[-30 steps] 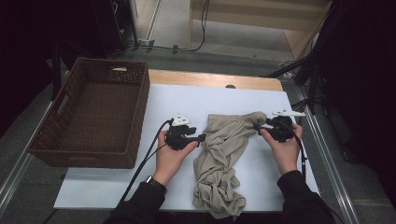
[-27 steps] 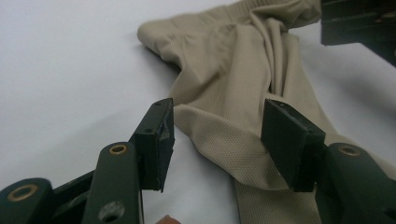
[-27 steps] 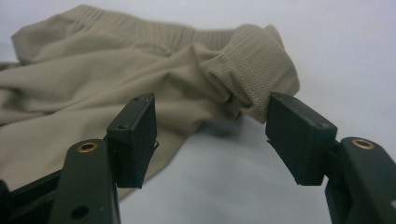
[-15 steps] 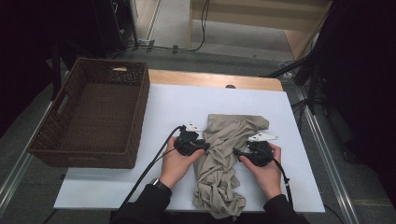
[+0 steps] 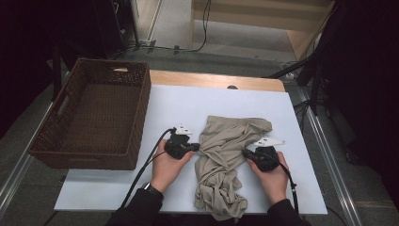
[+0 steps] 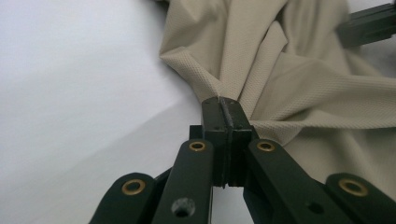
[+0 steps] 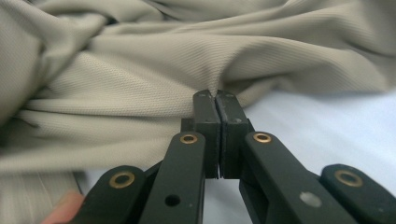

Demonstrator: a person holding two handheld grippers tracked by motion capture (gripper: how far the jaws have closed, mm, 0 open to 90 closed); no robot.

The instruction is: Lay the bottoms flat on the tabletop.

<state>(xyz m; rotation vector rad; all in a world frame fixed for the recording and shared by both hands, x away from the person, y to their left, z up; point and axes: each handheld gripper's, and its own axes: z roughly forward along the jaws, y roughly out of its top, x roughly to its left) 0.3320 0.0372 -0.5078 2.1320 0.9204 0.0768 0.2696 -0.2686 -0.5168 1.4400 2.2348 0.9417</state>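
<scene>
Wicker basket [image 5: 94,117] left of cloth [image 5: 226,155] (apparently empty), white table [image 5: 188,106]

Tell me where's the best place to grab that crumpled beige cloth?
Grip the crumpled beige cloth at its side edges midway along, coming in level from left and right. The folds there bunch into thin ridges, as the left gripper and right gripper pinch now.

Off my work — wicker basket [image 5: 94,117], dark brown, standing at the left edge of my white table sheet [image 5: 188,108]; wooden table edge [image 5: 211,79] beyond the sheet; black cables [image 5: 188,47] on the floor behind it.
</scene>
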